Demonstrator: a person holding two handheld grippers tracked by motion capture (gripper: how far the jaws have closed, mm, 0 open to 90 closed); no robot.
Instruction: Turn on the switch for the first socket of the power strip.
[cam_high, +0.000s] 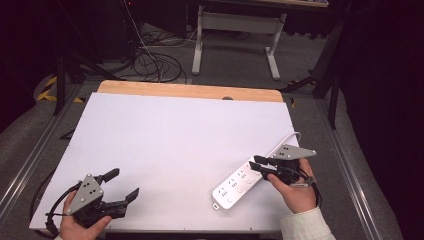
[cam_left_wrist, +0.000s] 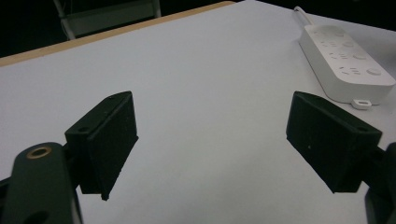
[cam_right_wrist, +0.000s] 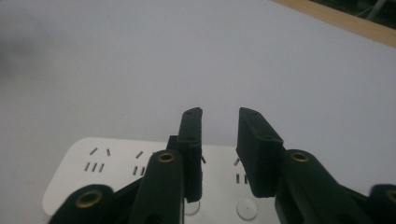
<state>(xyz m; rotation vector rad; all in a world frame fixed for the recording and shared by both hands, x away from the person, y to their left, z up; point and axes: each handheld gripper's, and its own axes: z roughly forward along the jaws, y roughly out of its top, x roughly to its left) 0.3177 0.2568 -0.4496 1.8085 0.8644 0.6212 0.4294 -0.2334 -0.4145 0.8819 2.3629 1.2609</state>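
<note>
- Right gripper view: the right gripper (cam_right_wrist: 219, 140) hovers over the power strip (cam_right_wrist: 116, 168), its fingers (cam_right_wrist: 191, 140) parted by a narrow gap, gripping nothing.
- The left gripper (cam_high: 120, 186) rests near the worktop's (cam_high: 175, 130) front left corner, fingers (cam_left_wrist: 109, 135) spread wide, empty.
- The white power strip lies flat at front right, angled, with slotted sockets, round buttons and a white cable (cam_high: 287, 139).

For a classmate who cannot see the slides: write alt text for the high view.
A white power strip lies on a white table, with the right gripper over its far end, jaws slightly apart. The left gripper, jaws wide open, hovers near the table's front left corner, away from the strip.
</note>
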